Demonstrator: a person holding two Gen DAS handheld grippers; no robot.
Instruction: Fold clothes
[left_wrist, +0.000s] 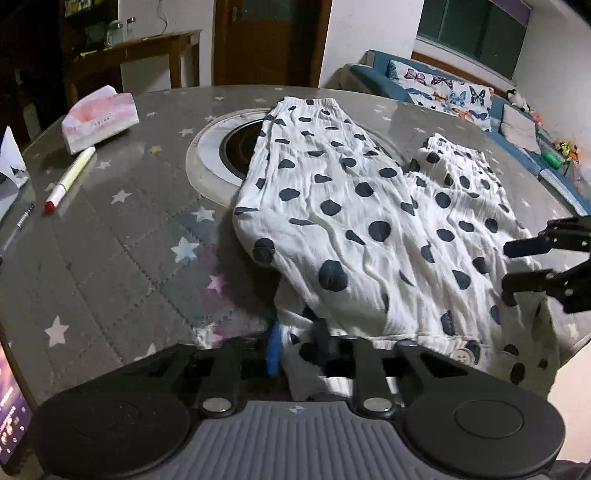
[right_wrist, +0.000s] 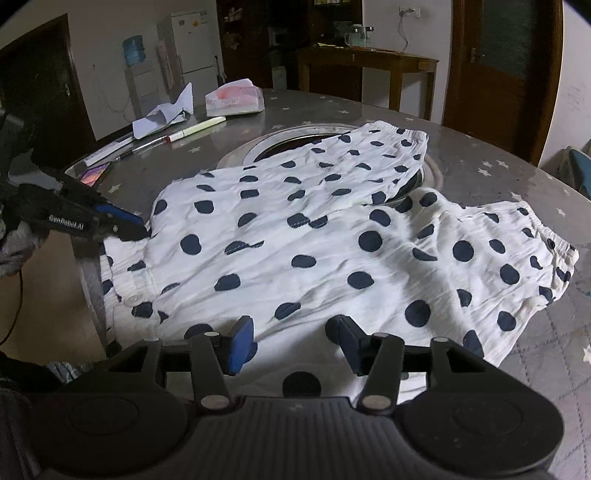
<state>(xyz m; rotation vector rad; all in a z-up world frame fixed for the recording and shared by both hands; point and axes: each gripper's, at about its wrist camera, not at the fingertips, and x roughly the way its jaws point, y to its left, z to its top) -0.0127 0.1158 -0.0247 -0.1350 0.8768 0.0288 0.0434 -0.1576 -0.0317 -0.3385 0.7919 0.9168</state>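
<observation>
White navy-dotted crinkled cotton garment (right_wrist: 317, 240) spread mid-frame on round star-print table (left_wrist: 110, 229). Light, limp, creases easily; grab at hem/corners. L gripper (left_wrist: 295, 350) clamped on hem, R gripper (right_wrist: 291, 339) jaws apart, nothing pinched.

I counted 1 garment (right_wrist: 314, 251), 1 tissue pack (left_wrist: 99, 122), 2 pens (left_wrist: 70, 179), 1 phone (right_wrist: 96, 176), 1 paper (right_wrist: 162, 118), my 2 grippers (right_wrist: 291, 343).
</observation>
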